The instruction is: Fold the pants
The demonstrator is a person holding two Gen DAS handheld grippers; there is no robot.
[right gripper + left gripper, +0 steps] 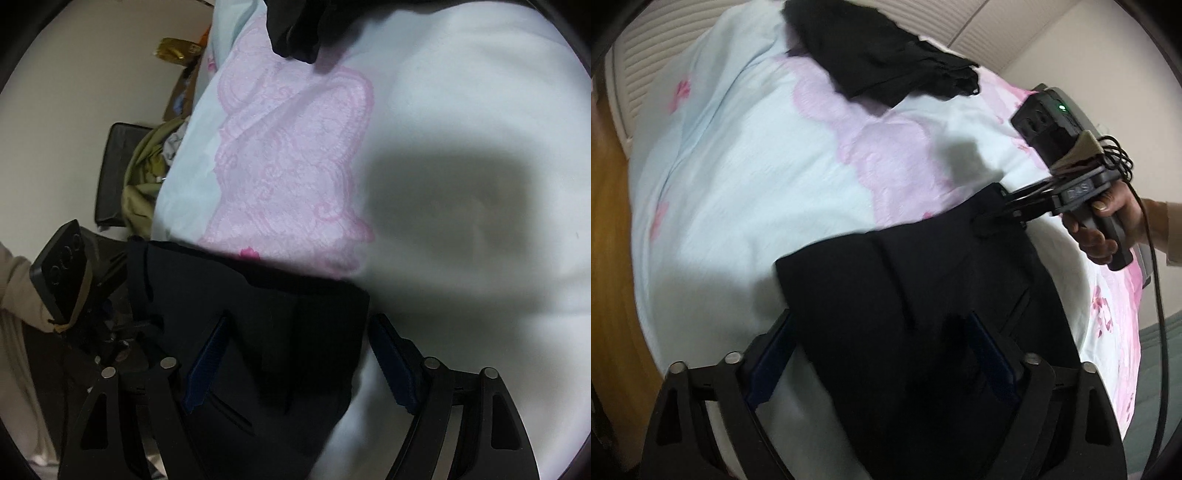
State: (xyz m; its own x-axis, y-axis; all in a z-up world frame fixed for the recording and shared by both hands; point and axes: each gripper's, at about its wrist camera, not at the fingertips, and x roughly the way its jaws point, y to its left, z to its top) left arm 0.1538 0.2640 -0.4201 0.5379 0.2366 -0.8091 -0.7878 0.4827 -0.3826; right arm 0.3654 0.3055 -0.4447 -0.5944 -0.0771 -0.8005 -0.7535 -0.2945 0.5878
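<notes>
Dark navy pants [923, 295] lie folded on a pale blue and pink bedspread [738, 166], near its front edge. My left gripper [882, 354] is open, its blue-padded fingers straddling the near part of the pants. My right gripper [1004, 210] shows in the left wrist view with its tips at the pants' far right corner. In the right wrist view the right gripper [299, 354] is open over the pants [258, 314], one finger over the cloth, the other over the bedspread [461, 129]. The left gripper's body [62, 273] shows at the left.
A second black garment [879, 55] lies crumpled at the far side of the bed, also in the right wrist view [299, 26]. A wooden panel [609, 240] runs along the left. Olive cloth [144, 177] and a dark box [114, 173] sit beside the bed.
</notes>
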